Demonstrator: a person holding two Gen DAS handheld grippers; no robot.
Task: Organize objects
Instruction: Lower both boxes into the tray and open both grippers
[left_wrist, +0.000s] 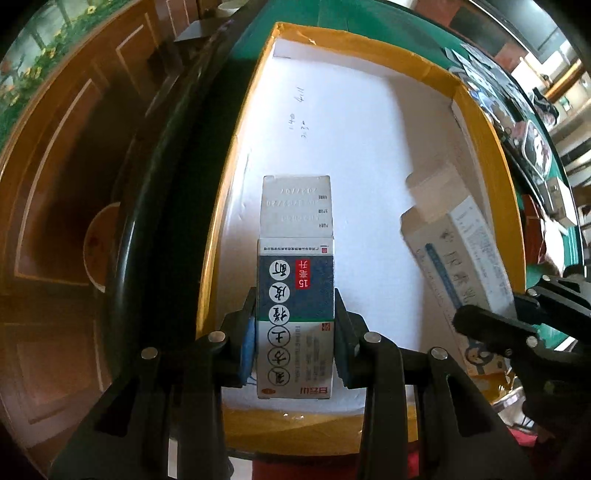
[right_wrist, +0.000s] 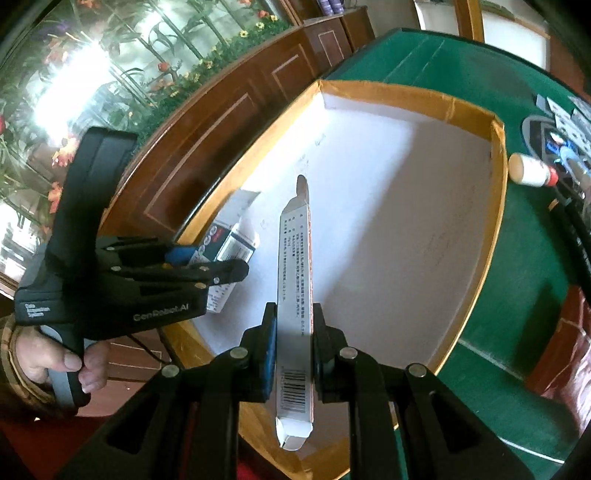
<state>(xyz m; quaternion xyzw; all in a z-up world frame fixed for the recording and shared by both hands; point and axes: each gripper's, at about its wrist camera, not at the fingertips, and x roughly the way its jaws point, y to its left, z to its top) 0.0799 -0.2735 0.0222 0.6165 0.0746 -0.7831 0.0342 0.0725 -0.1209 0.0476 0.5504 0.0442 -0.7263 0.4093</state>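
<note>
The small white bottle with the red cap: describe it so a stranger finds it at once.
Start at the shallow yellow-rimmed cardboard tray on the green table. Outside its far right corner lies a small white bottle with a red cap. Round and on its side, unlike the flat cartons in the grippers.

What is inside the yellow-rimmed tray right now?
The tray shows a bare white floor. The left gripper and right gripper each hold a medicine box over it; whether they touch the floor is hidden.

Black left tool (right_wrist: 207, 258) and right tool (right_wrist: 293, 354), blue pads, silver screws, white lettering.
</note>
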